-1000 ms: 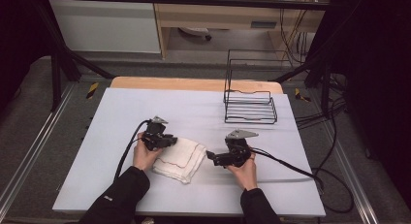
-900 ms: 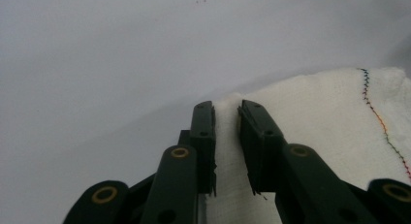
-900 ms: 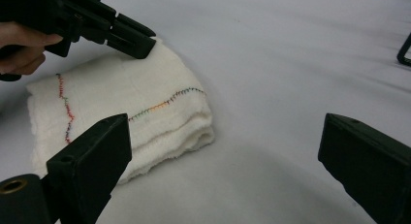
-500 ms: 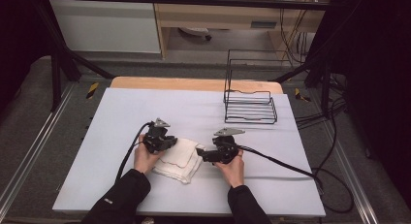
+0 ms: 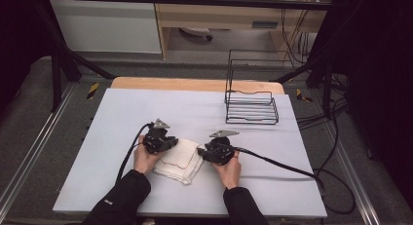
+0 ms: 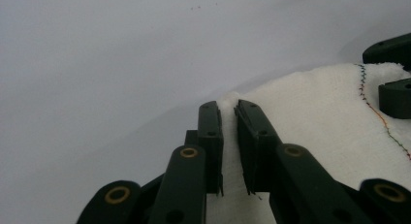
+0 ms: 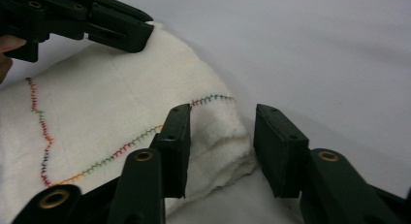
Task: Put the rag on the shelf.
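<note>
Pale grey table (image 5: 122, 118) was seen bearing a folded white cloth (image 5: 178, 159) pinched at one corner by the left gripper (image 5: 168, 143), while the right gripper (image 5: 202, 154), just closing, straddled another corner without pressing; a wire rack (image 5: 251, 108) stood well apart.

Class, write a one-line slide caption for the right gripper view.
Right gripper, jaws just closing, straddles a corner of the folded white cloth with rainbow stitching; the left gripper pinches its far edge.
</note>
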Available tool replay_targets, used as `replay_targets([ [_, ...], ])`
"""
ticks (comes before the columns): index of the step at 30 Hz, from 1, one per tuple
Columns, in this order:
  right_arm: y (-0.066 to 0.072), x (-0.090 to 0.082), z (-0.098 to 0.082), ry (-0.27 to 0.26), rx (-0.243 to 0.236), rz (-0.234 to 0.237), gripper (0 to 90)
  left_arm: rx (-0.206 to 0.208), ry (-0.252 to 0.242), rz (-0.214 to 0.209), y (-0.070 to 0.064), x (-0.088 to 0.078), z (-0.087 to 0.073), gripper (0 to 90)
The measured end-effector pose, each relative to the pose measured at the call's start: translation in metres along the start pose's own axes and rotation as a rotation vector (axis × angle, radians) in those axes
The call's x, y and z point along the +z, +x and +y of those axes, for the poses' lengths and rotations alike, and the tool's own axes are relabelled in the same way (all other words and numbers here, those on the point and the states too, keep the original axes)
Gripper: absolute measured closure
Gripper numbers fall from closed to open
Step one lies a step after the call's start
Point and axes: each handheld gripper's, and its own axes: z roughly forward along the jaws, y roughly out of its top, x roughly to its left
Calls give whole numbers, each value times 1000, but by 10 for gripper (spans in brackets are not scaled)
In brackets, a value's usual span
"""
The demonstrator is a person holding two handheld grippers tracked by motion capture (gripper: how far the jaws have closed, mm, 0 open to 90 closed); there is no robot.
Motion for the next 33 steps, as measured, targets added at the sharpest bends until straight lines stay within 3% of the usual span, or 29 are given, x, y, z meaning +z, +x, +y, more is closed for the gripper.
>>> replay_targets([
  [6, 4, 1, -1, 6, 75, 16, 755, -1, 2, -1, 0, -1, 0, 802],
  [13, 4, -2, 0, -3, 96, 19, 803, -11, -4, 4, 0, -4, 1, 825],
  [23, 7, -18, 9, -79, 70, 83, 808, -18, -96, -4, -1, -28, 4, 831],
  [33, 18, -34, 17, -143, -1, 100, 812, 6, -158, 4, -7, -53, 6, 831],
])
